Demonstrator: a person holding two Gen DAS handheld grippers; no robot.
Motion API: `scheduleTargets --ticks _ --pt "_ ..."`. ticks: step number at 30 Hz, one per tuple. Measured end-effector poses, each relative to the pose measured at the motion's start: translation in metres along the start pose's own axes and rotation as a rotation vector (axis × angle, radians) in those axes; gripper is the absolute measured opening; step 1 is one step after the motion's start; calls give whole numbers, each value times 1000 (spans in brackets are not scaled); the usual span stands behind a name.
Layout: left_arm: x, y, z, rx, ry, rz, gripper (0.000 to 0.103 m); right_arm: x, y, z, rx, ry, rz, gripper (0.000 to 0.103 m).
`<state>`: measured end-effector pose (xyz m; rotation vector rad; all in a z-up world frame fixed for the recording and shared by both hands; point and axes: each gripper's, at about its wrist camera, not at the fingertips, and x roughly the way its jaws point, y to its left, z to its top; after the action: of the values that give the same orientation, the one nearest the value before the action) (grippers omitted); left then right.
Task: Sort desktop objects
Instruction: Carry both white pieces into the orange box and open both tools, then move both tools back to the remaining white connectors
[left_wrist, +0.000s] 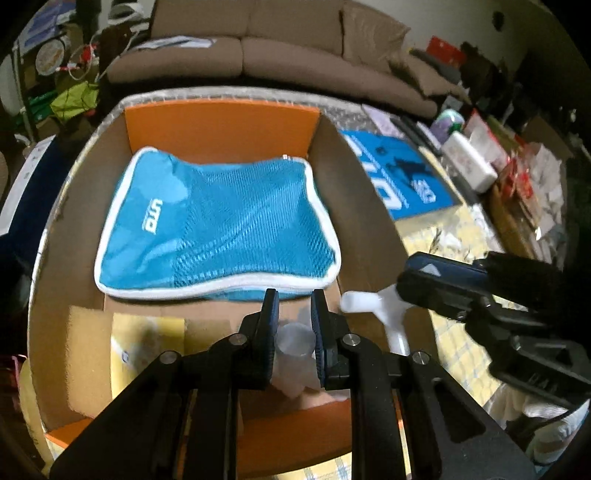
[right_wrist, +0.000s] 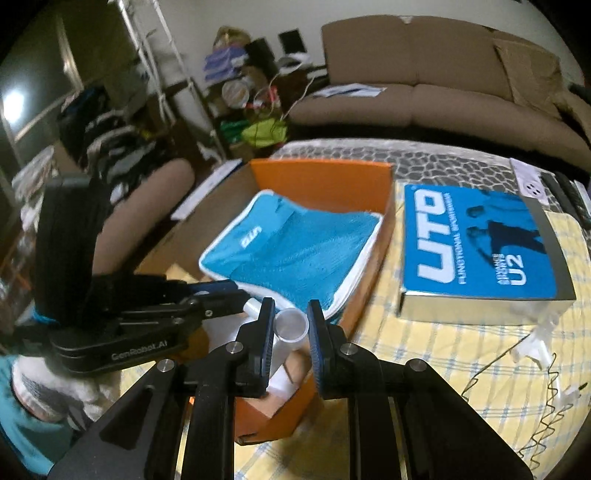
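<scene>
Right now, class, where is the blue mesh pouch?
The blue mesh pouch lies flat inside the orange cardboard box, in both wrist views; the blue UTO box sits on the table just right of it.

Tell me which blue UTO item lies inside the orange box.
The white-edged mesh pouch; the printed UTO package lies outside it, on the checked tablecloth.

Right claw (right_wrist: 291, 325) clamps white tube (right_wrist: 291, 328) over orange box (right_wrist: 384, 236); left claw (right_wrist: 242, 295) alongside, blue pouch (right_wrist: 295, 254) inside.

Both wrist cams look steeply down, close, sharing orange box (left_wrist: 221, 125) (right_wrist: 321, 181).
</scene>
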<state>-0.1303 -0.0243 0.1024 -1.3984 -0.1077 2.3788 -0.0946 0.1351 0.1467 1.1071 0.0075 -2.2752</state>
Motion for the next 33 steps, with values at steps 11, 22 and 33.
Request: scheduleTargets --ticks 11,22,33 --pt "-16 4 2 -34 -24 6 33 -11 -4 -1 11 -11 -9 48" --pt "-28 -7 13 -88 -103 25 73 -41 -43 -3 119 -102 -53 69" --pt "-21 -31 17 -88 -120 8 94 -70 -83 -17 163 -165 -163 97"
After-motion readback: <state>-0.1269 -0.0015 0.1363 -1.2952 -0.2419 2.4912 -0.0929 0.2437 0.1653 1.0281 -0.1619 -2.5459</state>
